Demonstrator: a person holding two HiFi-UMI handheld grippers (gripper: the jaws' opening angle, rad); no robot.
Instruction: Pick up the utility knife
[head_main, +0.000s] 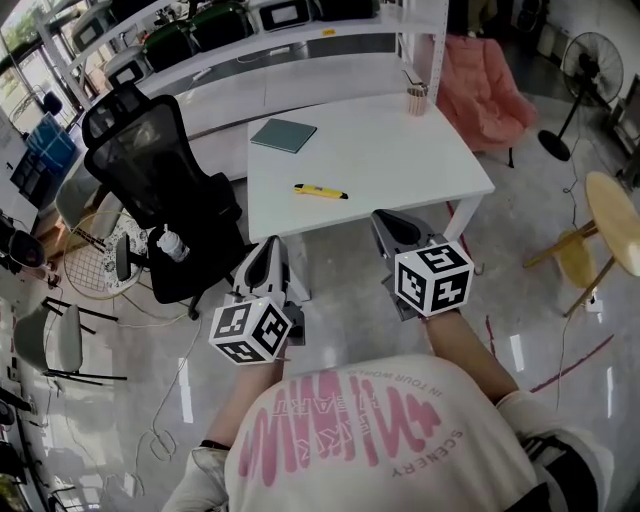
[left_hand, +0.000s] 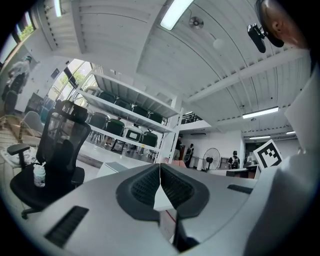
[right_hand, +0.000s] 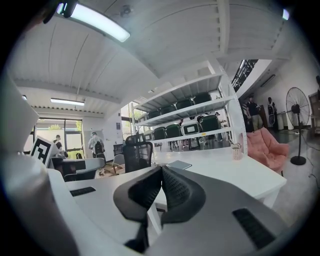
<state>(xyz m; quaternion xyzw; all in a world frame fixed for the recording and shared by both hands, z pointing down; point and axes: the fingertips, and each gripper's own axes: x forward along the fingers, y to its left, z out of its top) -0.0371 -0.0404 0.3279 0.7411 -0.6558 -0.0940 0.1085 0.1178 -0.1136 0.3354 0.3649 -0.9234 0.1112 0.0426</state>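
The yellow utility knife (head_main: 320, 191) lies flat on the white table (head_main: 420, 160), near its front edge. Both grippers hang in front of that edge, pointing at the table, short of the knife. My left gripper (head_main: 272, 244) is below and left of the knife, my right gripper (head_main: 383, 217) below and right of it. In the left gripper view the left gripper (left_hand: 160, 168) has its jaws shut with nothing between them. In the right gripper view the right gripper (right_hand: 161, 170) is likewise shut and empty. Neither gripper view shows the knife.
A green notebook (head_main: 283, 135) and a pen cup (head_main: 417, 99) sit farther back on the table. A black office chair (head_main: 160, 190) stands left of the table, a pink chair (head_main: 482, 88) and a fan (head_main: 590, 62) to the right, with a round wooden table (head_main: 615, 215) nearby.
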